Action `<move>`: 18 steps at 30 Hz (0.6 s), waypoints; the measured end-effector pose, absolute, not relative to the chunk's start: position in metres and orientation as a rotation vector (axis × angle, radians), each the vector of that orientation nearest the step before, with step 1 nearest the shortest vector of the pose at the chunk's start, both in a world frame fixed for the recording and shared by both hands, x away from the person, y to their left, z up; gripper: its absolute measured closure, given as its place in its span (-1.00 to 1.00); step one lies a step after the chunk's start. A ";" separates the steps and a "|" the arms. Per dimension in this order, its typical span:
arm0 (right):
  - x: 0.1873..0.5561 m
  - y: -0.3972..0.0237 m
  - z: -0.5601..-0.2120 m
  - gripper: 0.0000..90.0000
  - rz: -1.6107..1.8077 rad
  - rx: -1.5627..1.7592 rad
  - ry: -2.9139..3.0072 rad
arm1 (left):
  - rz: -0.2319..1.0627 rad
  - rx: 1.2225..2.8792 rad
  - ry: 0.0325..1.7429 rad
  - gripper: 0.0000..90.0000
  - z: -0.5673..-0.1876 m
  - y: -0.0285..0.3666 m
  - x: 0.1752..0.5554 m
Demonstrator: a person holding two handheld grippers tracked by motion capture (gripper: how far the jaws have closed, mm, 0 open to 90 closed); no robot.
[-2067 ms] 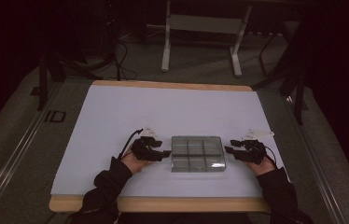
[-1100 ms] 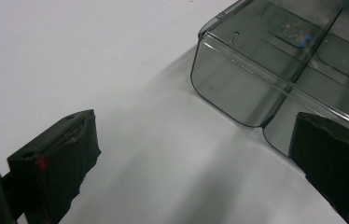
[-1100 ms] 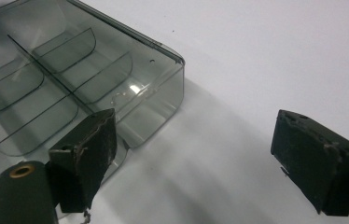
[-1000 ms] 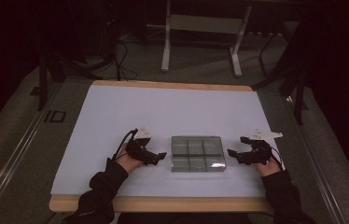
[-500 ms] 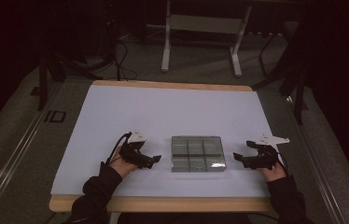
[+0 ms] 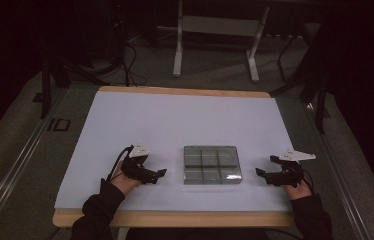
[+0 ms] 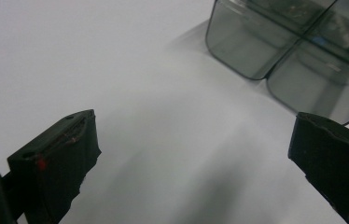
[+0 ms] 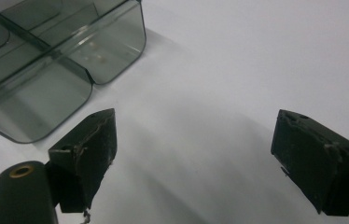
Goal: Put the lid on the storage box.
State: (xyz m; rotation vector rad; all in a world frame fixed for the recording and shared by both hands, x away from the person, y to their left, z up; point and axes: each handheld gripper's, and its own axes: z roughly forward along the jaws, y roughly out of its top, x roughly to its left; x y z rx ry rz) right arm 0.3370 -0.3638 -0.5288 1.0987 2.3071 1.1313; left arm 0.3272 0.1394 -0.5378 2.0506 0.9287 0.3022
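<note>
A clear smoky-grey tray (image 6: 211, 165) with several compartments lies on the white table near the front edge. My left gripper (image 6: 159, 174) rests a short way to the left of it, open, with nothing between its jaws. My right gripper (image 6: 266, 166) sits a short way to the right, also open and holding nothing. In the left gripper view the tray's corner (image 7: 275, 42) shows at the upper right, beyond the wide-apart jaws of the gripper (image 7: 191, 158). In the right gripper view the tray (image 8: 46, 56) lies at the upper left of the open gripper (image 8: 193, 149).
The white sheet (image 6: 175, 125) covers a wooden tabletop (image 6: 175, 218) whose edge shows at the front. Beyond the table stand a metal frame's legs (image 6: 177, 50) and cables on a dark floor. A rail (image 6: 20, 160) runs along the left.
Both grippers have drawn outward from the tray's sides, the left one leftward and the right one rightward. The tray has stayed in place.
</note>
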 end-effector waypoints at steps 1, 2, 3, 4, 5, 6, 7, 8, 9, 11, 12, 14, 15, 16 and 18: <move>0.336 -0.365 -0.530 -0.68 1.128 1.111 2.301 | 0.302 2.051 0.929 -0.95 -0.538 0.139 0.327; 0.335 -0.367 -0.530 -0.68 1.119 1.107 2.298 | 0.321 2.053 0.941 -0.95 -0.538 0.142 0.326; 0.334 -0.367 -0.531 -0.68 1.117 1.108 2.297 | 0.329 2.055 0.941 -0.95 -0.539 0.144 0.326; 0.334 -0.369 -0.532 -0.68 1.109 1.108 2.294 | 0.323 2.047 0.950 -0.95 -0.539 0.145 0.325; 0.333 -0.370 -0.532 -0.68 1.108 1.113 2.293 | 0.319 2.046 0.955 -0.95 -0.540 0.146 0.324; 0.333 -0.371 -0.533 -0.68 1.107 1.119 2.293 | 0.321 2.044 0.959 -0.95 -0.541 0.148 0.324; 0.333 -0.373 -0.534 -0.68 1.103 1.123 2.293 | 0.337 2.051 0.960 -0.95 -0.542 0.149 0.323; 0.332 -0.374 -0.534 -0.68 1.101 1.129 2.291 | 0.337 2.051 0.960 -0.95 -0.542 0.149 0.323; 0.332 -0.375 -0.535 -0.67 1.102 1.141 2.298 | 0.344 2.058 0.969 -0.95 -0.543 0.151 0.323; 0.332 -0.377 -0.535 -0.67 1.102 1.142 2.306 | 0.350 2.063 0.972 -0.95 -0.542 0.153 0.322; 0.331 -0.377 -0.535 -0.67 1.093 1.142 2.299 | 0.356 2.066 0.972 -0.95 -0.542 0.155 0.321; 0.331 -0.379 -0.535 -0.68 1.096 1.147 2.296 | 0.364 2.066 0.980 -0.95 -0.542 0.157 0.320; 0.331 -0.379 -0.535 -0.68 1.092 1.146 2.288 | 0.361 2.061 0.983 -0.95 -0.542 0.158 0.319; 0.330 -0.380 -0.534 -0.68 1.091 1.145 2.283 | 0.361 2.058 0.986 -0.95 -0.542 0.160 0.319; 0.330 -0.381 -0.533 -0.68 1.092 1.144 2.269 | 0.367 2.052 0.995 -0.95 -0.542 0.162 0.317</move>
